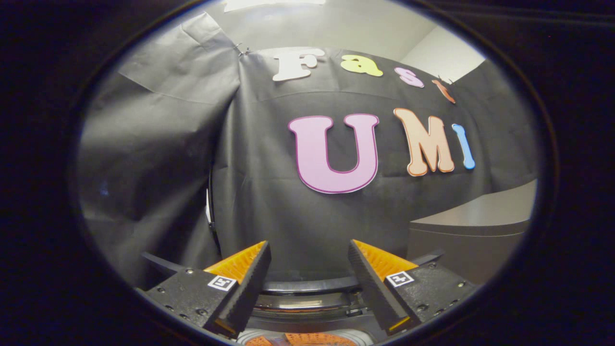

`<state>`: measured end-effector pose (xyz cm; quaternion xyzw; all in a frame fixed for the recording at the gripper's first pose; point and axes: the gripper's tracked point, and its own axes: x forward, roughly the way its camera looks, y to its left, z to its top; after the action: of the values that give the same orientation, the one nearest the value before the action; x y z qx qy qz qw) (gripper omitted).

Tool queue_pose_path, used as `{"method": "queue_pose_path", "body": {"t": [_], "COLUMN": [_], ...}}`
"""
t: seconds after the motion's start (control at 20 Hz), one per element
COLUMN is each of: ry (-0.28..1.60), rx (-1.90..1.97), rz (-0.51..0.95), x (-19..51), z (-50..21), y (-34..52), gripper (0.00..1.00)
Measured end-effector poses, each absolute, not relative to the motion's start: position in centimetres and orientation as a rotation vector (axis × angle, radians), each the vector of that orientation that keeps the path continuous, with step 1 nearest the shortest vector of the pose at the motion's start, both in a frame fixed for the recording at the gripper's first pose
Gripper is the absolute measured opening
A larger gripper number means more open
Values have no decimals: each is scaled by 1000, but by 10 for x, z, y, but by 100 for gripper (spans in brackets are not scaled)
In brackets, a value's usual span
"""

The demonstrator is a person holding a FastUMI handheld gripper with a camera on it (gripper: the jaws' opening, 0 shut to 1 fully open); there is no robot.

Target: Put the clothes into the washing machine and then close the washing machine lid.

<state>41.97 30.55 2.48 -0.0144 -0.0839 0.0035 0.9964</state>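
Note:
My gripper [308,245] is open, its two fingers spread wide with nothing between them. Just below and ahead of the fingertips curves the dark round rim of the washing machine [307,286], with a shiny ring inside it. Low between the fingers, under that rim, lies a patch of orange dotted fabric [298,340]; I cannot tell how much of it there is. A thin dark curved edge [212,211] rises upright just left of the left finger; I cannot tell whether it is the lid.
The black cloth wall [269,202] hangs close behind the machine. A grey cabinet or counter [468,230] stands beyond the right finger, with a pale wall [442,53] above it.

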Motion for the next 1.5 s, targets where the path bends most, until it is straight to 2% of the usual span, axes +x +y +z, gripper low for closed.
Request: {"method": "queue_pose_path", "body": {"t": [0.55, 0.75, 1.5], "ry": [-205, -90, 103], "rx": [-34, -8, -1], "rz": [4, -18, -77], "x": [400, 377, 315], "z": [9, -44, -95], "y": [303, 284, 230], "gripper": [98, 97, 97]}}
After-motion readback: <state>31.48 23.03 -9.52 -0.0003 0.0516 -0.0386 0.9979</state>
